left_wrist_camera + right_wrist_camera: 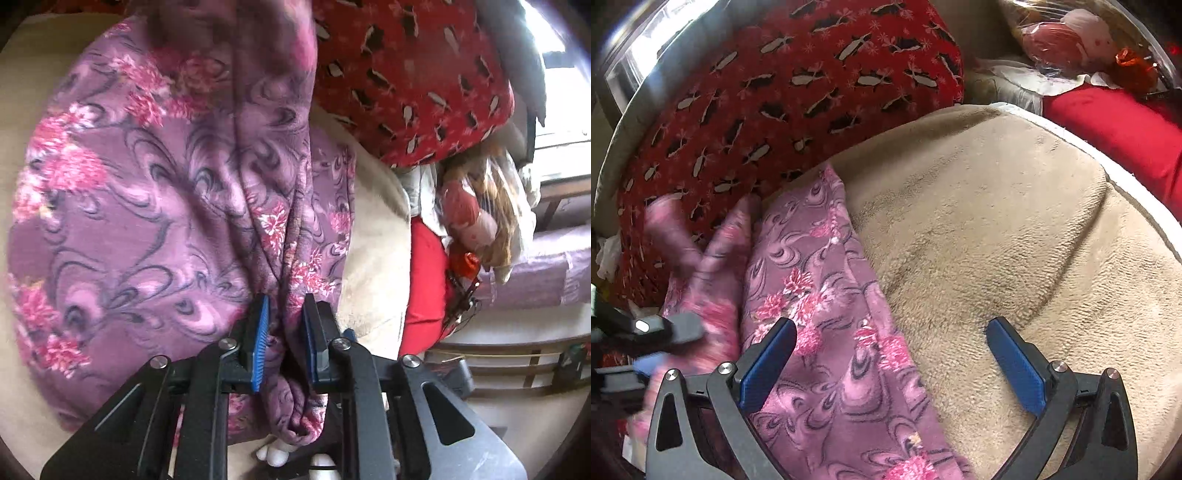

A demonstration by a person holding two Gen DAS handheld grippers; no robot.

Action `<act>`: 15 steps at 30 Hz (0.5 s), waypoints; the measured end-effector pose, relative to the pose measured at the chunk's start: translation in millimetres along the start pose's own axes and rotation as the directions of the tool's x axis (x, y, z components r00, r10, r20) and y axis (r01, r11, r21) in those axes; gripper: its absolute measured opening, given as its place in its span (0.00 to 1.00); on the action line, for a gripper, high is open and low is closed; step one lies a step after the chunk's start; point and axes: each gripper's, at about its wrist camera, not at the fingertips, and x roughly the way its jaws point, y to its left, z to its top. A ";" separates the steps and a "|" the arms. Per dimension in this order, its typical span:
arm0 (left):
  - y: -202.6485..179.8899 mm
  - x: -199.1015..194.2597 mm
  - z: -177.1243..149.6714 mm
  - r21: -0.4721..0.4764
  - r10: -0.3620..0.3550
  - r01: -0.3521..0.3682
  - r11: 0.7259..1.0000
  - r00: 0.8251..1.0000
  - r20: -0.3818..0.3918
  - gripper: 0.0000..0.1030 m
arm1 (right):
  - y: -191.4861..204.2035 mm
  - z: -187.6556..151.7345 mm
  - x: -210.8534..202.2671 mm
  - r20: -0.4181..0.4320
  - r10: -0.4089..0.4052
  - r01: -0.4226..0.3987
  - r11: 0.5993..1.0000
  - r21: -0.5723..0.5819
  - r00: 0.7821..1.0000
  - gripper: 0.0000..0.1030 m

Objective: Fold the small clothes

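A purple garment with pink flowers (140,206) lies on a beige fleece blanket (373,258). My left gripper (286,306) is shut on a bunched fold of the garment, and cloth hangs down between the blue pads. In the right wrist view the garment (827,332) lies along the left part of the blanket (1015,229). My right gripper (890,332) is open and empty, its left finger over the garment's edge and its right finger over bare blanket. The left gripper (661,332) shows blurred at the far left, with cloth in it.
A red cushion with a black and white print (406,74) stands behind the blanket; it also shows in the right wrist view (798,81). A plain red cushion (1126,129) and a wrapped doll (1071,40) lie to the right. A slatted wooden frame (509,365) is beyond.
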 end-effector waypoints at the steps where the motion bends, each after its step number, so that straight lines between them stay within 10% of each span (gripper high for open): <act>1: 2.2 0.3 -0.3 -0.006 -0.011 0.011 1.000 1.000 -0.004 0.15 | -2.2 0.7 0.3 0.002 0.005 -0.005 1.000 0.012 1.000 1.00; 6: 21.2 -36.4 -8.6 -0.056 -0.116 0.117 0.992 0.993 0.022 0.20 | -7.1 1.6 -3.6 0.017 0.025 -0.026 0.999 0.048 1.000 0.99; 9: 44.4 -77.8 -18.1 -0.065 -0.091 0.101 0.993 0.985 0.145 0.57 | -21.2 9.8 -27.7 0.115 0.076 -0.094 0.984 0.152 0.990 0.95; 11: 60.5 -94.5 -20.5 -0.083 0.003 0.016 0.996 0.976 0.218 0.65 | -21.6 15.9 -49.0 0.218 0.203 -0.238 0.961 0.144 0.954 0.96; 15: 99.4 -89.3 -25.3 -0.167 0.043 -0.009 0.986 0.979 0.200 0.65 | 20.5 26.5 -17.8 -0.021 0.378 -0.379 0.924 -0.052 0.926 0.92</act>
